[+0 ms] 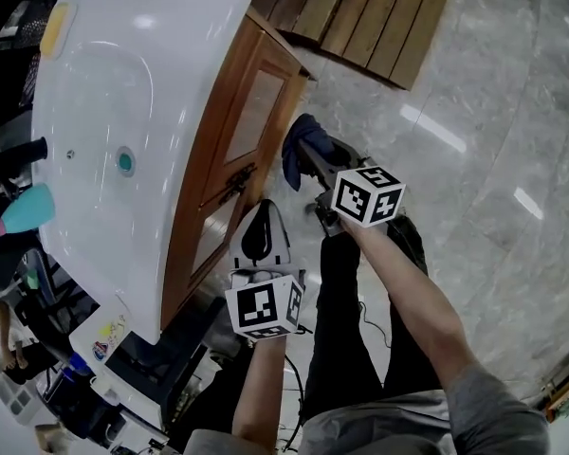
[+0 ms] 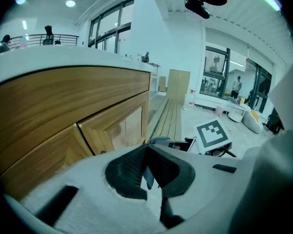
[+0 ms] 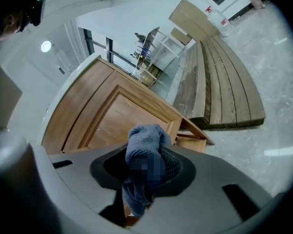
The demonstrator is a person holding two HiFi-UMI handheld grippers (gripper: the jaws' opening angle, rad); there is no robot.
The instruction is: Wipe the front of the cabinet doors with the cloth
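One cloth (image 3: 142,141) in right gripper (image 3: 145,155) fingers

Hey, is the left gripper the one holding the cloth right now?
No, the blue cloth is clamped in the right gripper, while the left gripper jaws hold nothing.

Glossy marble floor (image 1: 484,102), slatted wooden bench (image 1: 360,8)

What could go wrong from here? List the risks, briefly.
1. The cloth is bunched in the right tongs with little of it sticking out. The hard tips might scrape the wooden cabinet door while wiping.
2. The left tongs, shut and empty, appear close to the door handle and could knock it.
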